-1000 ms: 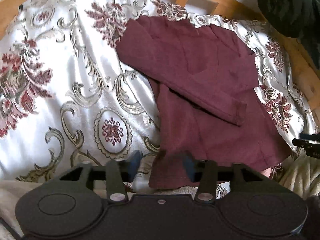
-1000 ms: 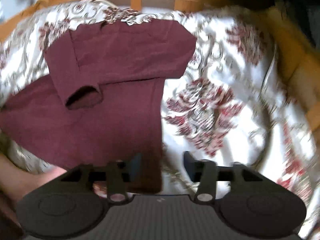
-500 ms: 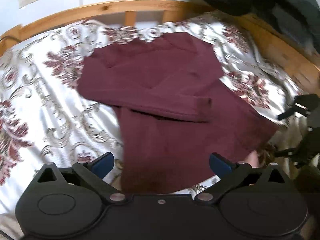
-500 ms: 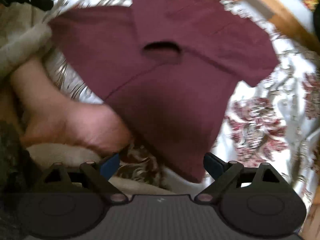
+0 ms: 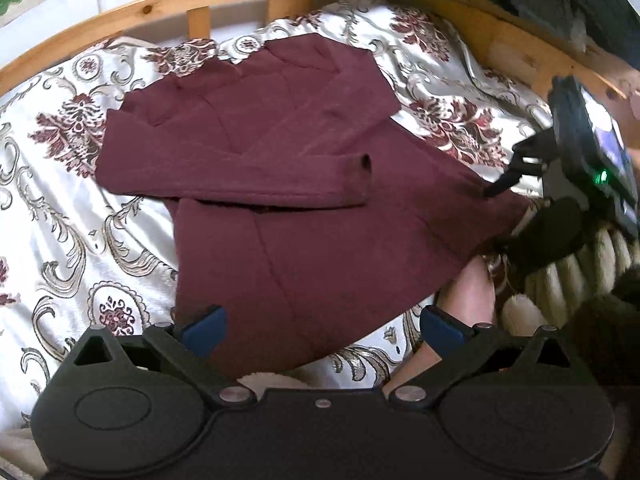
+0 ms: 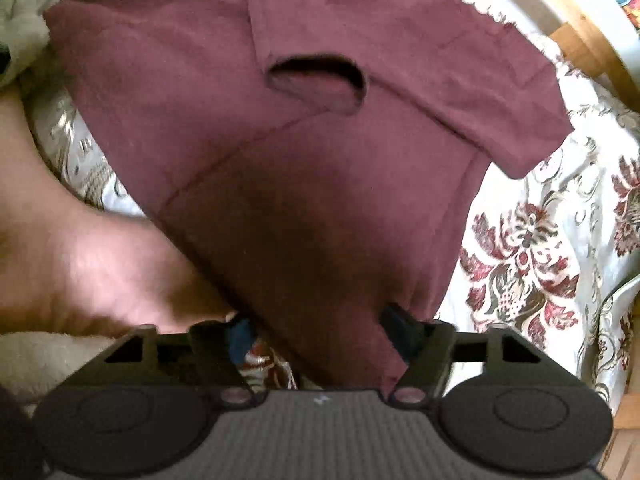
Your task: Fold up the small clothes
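- One maroon top (image 5: 280, 200) lies on the floral bedspread (image 5: 60, 220), sleeve folded across.
- Only the right view shows the cuff (image 6: 316, 84) gaping at 12 o'clock.
- Left gripper (image 5: 320, 326): jaws just spread wide, hem between, untouched.
- Right gripper (image 6: 320, 334): jaws just narrowed around the hem corner; grip unclear.

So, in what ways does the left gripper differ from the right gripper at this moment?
The left gripper has opened wide; the right gripper has been closing and is narrower. The maroon garment has its hem between the left gripper's jaws, untouched by its pads; a corner of the hem lies between the right gripper's jaws, though contact is unclear. Both point down at the same garment on the floral bedspread.
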`<state>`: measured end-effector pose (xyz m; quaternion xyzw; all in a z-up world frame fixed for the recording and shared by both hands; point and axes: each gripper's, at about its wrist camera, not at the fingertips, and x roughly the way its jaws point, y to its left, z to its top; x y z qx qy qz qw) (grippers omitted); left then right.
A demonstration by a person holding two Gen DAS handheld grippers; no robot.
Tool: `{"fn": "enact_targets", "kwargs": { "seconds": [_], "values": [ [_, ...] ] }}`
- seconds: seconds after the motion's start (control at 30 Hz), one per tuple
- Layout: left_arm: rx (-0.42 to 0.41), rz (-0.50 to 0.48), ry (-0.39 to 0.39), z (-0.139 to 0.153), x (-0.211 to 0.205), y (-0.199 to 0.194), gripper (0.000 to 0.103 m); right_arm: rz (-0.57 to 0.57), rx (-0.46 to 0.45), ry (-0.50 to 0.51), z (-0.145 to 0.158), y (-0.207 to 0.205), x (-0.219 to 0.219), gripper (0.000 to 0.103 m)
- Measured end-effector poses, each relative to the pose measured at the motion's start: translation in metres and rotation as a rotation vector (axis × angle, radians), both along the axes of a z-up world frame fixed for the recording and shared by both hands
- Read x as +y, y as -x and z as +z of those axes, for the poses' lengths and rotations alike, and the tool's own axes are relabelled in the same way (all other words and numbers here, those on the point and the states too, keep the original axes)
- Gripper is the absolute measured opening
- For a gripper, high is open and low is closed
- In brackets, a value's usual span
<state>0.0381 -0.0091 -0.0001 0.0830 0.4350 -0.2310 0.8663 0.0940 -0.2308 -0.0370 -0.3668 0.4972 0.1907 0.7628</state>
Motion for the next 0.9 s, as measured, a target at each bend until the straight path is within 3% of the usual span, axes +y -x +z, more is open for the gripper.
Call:
{"fn": "enact_targets", "kwargs": {
  "seconds": [0.17,0.37,0.5,0.57,0.73,0.83,0.9],
  "values": [
    [0.010,-0.024,-0.058,-0.011,-0.015,0.001,0.102,-0.031,-0.046,-0.146,0.016,0.008,-0.016,0.015],
    [0.036,-0.098,-0.079,-0.030,-0.047,-0.004,0.102,-0.108,-0.133,-0.335,0.043,0.011,-0.037,0.009],
    [0.021,-0.123,-0.180,-0.048,-0.075,-0.011,0.100,-0.120,-0.141,-0.395,0.052,0.015,-0.042,0.009],
    [0.022,-0.133,-0.234,-0.056,-0.086,-0.014,0.093,-0.122,-0.150,-0.409,0.054,0.017,-0.044,0.009],
    [-0.019,-0.075,-0.280,-0.060,-0.084,-0.019,0.068,-0.127,-0.168,-0.449,0.054,0.016,-0.051,0.009],
    [-0.017,-0.032,-0.256,-0.056,-0.074,-0.021,0.062,-0.129,-0.180,-0.458,0.055,0.016,-0.052,0.009],
    [-0.063,-0.027,-0.294,-0.051,-0.072,-0.017,0.058,-0.128,-0.186,-0.458,0.056,0.017,-0.052,0.009]
  ]
}}
